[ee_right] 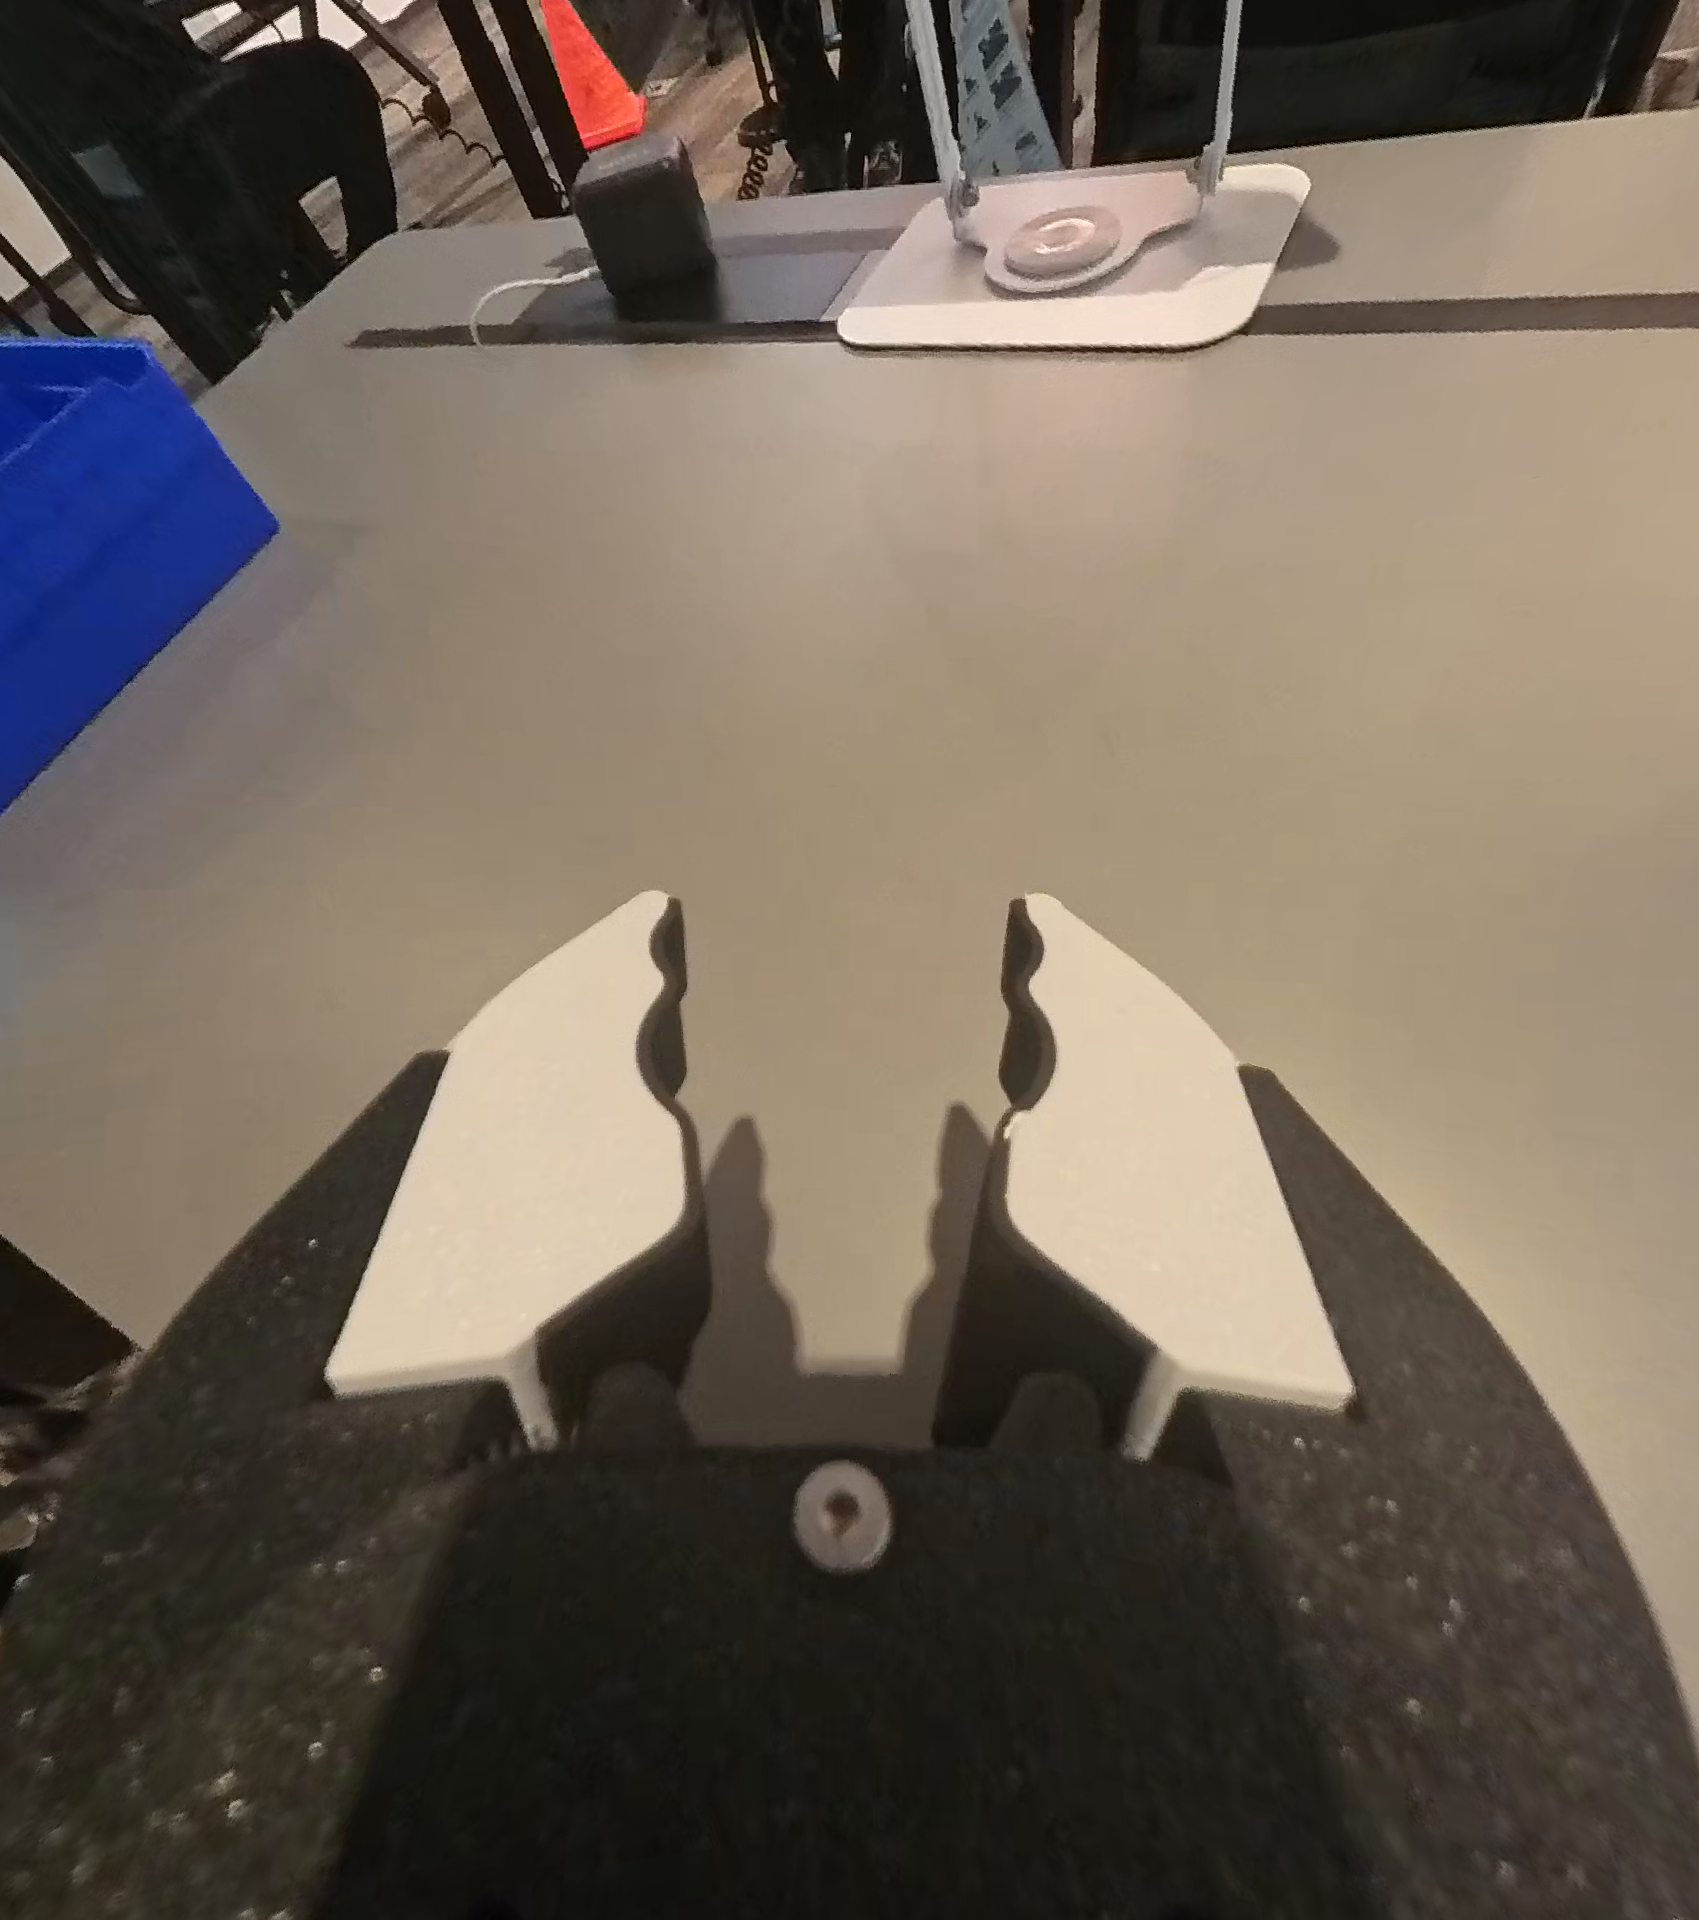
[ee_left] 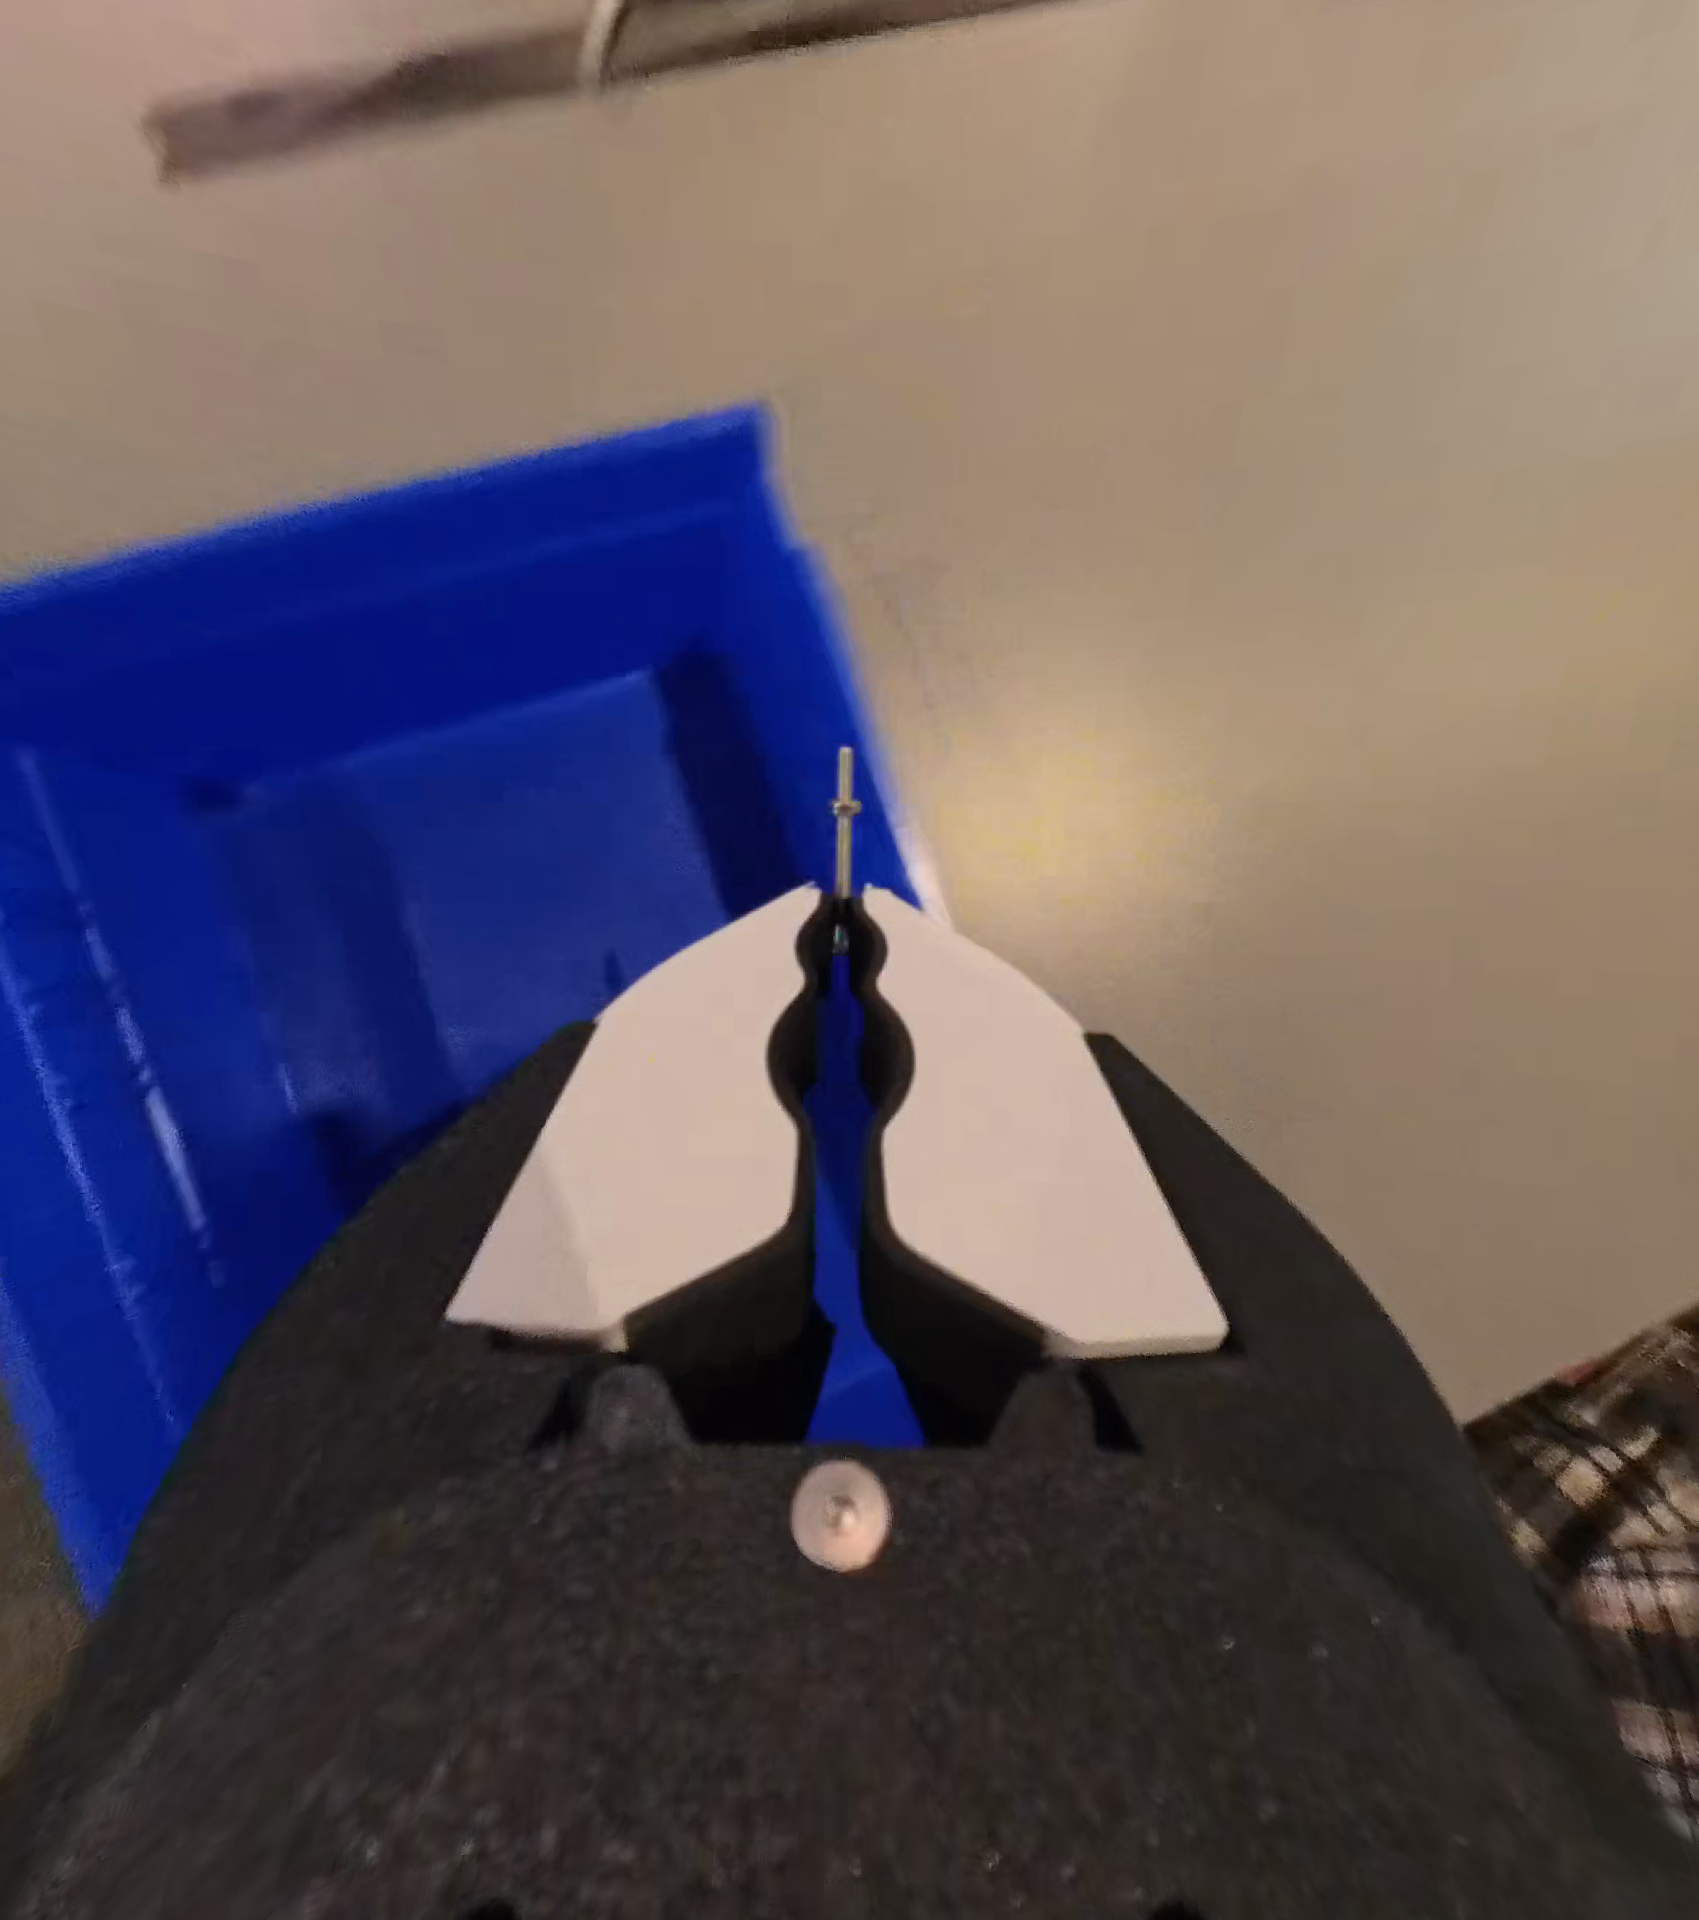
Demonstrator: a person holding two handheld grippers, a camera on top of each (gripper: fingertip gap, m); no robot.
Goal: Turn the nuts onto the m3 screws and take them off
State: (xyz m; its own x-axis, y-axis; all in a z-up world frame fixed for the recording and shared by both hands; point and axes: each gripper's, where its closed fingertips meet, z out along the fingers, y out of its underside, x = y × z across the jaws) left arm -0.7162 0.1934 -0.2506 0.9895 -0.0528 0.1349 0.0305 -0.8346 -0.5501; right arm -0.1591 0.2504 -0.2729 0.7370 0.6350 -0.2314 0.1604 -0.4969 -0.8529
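In the left wrist view my left gripper (ee_left: 843, 896) is shut on a thin metal m3 screw (ee_left: 844, 862) that sticks straight out past the fingertips. A small nut (ee_left: 844, 805) sits about halfway up its thread. The screw hangs over the right rim of a blue plastic bin (ee_left: 325, 831). In the right wrist view my right gripper (ee_right: 845, 920) is open and empty, hovering low over the grey table (ee_right: 928, 644). The blue bin (ee_right: 45, 582) stands at the far left of that view.
At the table's far edge stand a black box (ee_right: 642, 223) with a white cable and a white stand base (ee_right: 1073, 260). A plaid cloth (ee_left: 1676, 1538) shows at the near table edge. An orange cone (ee_right: 596, 73) and chairs lie beyond the table.
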